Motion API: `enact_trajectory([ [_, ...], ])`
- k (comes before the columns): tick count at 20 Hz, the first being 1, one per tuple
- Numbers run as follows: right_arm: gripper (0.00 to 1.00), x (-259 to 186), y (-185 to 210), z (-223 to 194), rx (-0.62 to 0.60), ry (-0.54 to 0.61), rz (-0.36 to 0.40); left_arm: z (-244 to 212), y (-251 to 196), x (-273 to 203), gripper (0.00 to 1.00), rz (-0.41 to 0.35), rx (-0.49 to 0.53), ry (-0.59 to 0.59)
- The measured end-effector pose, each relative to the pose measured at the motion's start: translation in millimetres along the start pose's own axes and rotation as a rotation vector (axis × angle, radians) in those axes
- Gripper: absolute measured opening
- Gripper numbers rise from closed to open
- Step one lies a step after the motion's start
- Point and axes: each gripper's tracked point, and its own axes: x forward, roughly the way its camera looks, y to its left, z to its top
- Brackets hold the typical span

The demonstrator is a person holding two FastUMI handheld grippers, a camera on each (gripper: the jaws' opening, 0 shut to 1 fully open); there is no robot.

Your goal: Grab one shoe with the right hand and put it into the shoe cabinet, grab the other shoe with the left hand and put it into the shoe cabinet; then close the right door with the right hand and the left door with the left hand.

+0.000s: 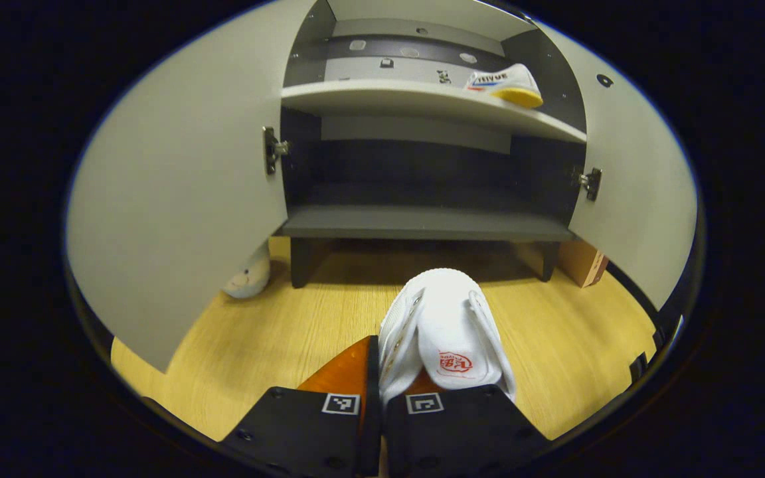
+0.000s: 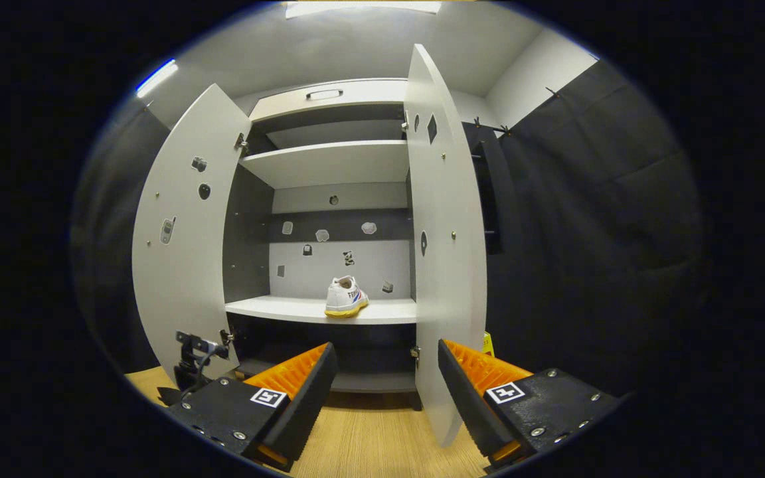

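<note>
In the left gripper view, my left gripper (image 1: 380, 392) is shut on a white shoe (image 1: 445, 332) with a red mark on its insole. The shoe's toe points at the open shoe cabinet (image 1: 422, 222), just above the wooden floor. A second white shoe (image 1: 506, 85) with a yellow sole stands on the cabinet's middle shelf (image 1: 382, 99), toward the right. In the right gripper view, that shoe (image 2: 346, 297) sits on the same shelf (image 2: 276, 309). My right gripper (image 2: 382, 382) is open and holds nothing. The open right door's edge (image 2: 442, 265) stands just ahead of it. The left door (image 2: 183, 252) is open too.
A white plush toy (image 1: 248, 277) lies on the wooden floor (image 1: 269, 345) under the left door (image 1: 183, 199). A cardboard box (image 1: 585, 262) sits by the cabinet's right foot, behind the right door (image 1: 635, 179). Black cloth (image 2: 588, 232) hangs to the right of the cabinet.
</note>
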Motion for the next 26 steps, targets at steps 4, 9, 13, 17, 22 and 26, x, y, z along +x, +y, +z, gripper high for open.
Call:
enact_trajectory([
  [4, 0.93, 1, 16, 0, 0.006, -0.010, 0.043, 67, 0, -58, 0.11, 0.002, -0.094, -0.046],
  [9, 0.94, 0, 20, 5, 0.009, -0.020, 0.062, 175, -9, -87, 0.11, -0.023, -0.111, -0.145],
  [13, 0.93, -9, 9, 17, 0.000, -0.050, 0.025, 274, -28, -64, 0.11, -0.071, -0.115, -0.234],
  [17, 0.93, -18, 0, 16, -0.009, -0.050, -0.010, 348, -39, 10, 0.11, -0.075, -0.106, -0.232],
  [22, 0.93, -24, -3, 17, -0.034, -0.040, -0.024, 390, -29, 114, 0.11, 0.023, -0.044, -0.162],
  [26, 0.98, -23, -8, 15, -0.014, -0.034, -0.038, 377, -19, 171, 0.11, 0.088, -0.045, -0.075],
])
